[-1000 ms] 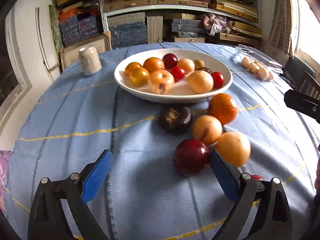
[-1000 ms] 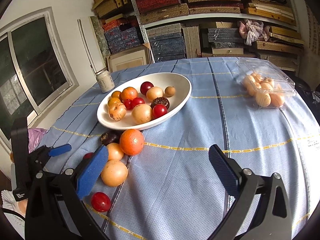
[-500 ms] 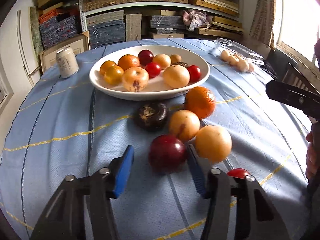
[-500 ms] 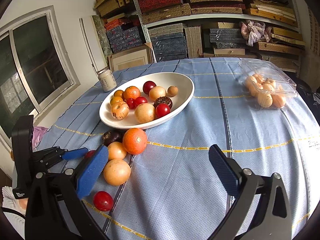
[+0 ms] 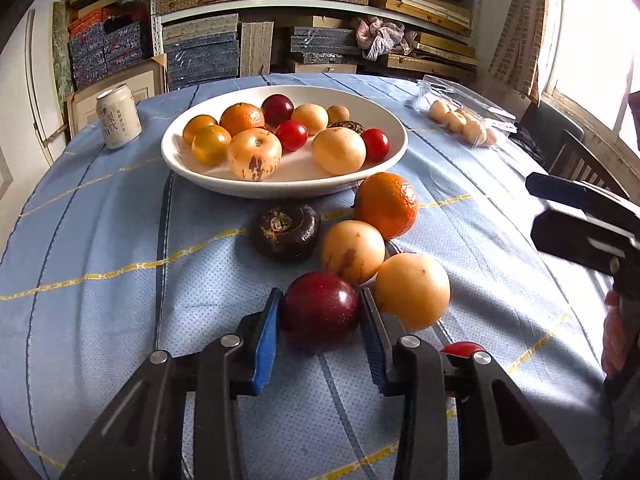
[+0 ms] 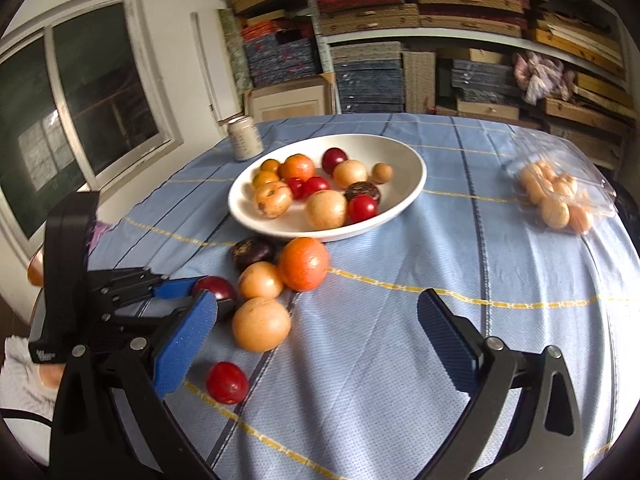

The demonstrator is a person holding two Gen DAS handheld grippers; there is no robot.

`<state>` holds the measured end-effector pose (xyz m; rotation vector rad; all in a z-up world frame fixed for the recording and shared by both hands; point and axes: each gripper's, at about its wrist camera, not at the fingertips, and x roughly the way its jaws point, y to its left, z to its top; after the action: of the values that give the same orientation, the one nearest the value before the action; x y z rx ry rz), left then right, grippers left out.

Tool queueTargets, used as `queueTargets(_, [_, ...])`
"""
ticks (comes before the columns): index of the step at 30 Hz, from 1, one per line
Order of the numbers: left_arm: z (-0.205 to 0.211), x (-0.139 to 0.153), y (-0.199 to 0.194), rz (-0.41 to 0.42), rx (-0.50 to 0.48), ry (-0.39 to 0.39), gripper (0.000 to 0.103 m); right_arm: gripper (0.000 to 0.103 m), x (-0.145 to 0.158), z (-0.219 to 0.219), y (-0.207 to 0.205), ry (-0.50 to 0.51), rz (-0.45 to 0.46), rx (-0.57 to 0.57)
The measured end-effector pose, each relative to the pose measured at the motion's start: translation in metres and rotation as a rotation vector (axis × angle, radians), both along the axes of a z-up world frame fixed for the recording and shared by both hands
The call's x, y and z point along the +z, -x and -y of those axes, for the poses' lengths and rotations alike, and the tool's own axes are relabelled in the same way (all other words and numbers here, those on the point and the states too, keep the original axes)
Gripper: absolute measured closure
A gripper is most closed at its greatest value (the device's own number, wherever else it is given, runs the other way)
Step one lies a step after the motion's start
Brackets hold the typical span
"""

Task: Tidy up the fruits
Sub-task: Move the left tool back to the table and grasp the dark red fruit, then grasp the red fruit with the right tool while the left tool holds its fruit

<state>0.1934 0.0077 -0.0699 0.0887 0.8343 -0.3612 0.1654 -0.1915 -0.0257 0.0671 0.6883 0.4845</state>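
Note:
My left gripper (image 5: pixel 320 314) is shut on a dark red plum (image 5: pixel 319 307) that rests on the blue tablecloth; it also shows in the right wrist view (image 6: pixel 212 289). Beside it lie a yellow fruit (image 5: pixel 412 291), a spotted yellow fruit (image 5: pixel 353 251), an orange (image 5: pixel 386 205), a dark brown fruit (image 5: pixel 286 232) and a small red tomato (image 6: pixel 226 382). The white bowl (image 5: pixel 384 160) behind them holds several fruits. My right gripper (image 6: pixel 316 344) is open and empty, above the cloth right of the loose fruits.
A white can (image 5: pixel 118 121) stands at the table's back left. A clear plastic box of pale fruits (image 6: pixel 560 196) lies at the back right. Shelves of stacked boxes stand behind the table. A chair (image 5: pixel 576 160) is at the right.
My left gripper moved forward and closed its blue pads onto the dark red plum. My right gripper shifted slightly nearer to the fruits and stayed open.

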Motion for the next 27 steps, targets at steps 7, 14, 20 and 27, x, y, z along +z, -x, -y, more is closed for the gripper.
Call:
queueTargets(7, [-0.019, 0.006, 0.000, 0.044, 0.097, -0.024, 0.065, 0.005, -0.004, -0.019, 0.008, 0.039, -0.007, 0.096])
queueTargets(14, [-0.039, 0.010, -0.006, 0.039, 0.170, 0.003, 0.065, 0.034, -0.027, -0.065, 0.026, 0.229, -0.029, 0.244])
queueTargets(20, [-0.038, 0.011, -0.004, 0.041, 0.159, 0.004, 0.065, 0.044, -0.042, -0.082, 0.038, 0.330, -0.021, 0.304])
queueTargets(27, [-0.036, 0.010, -0.003, 0.033, 0.160, 0.004, 0.065, 0.072, -0.049, -0.083, 0.037, 0.314, -0.059, 0.332])
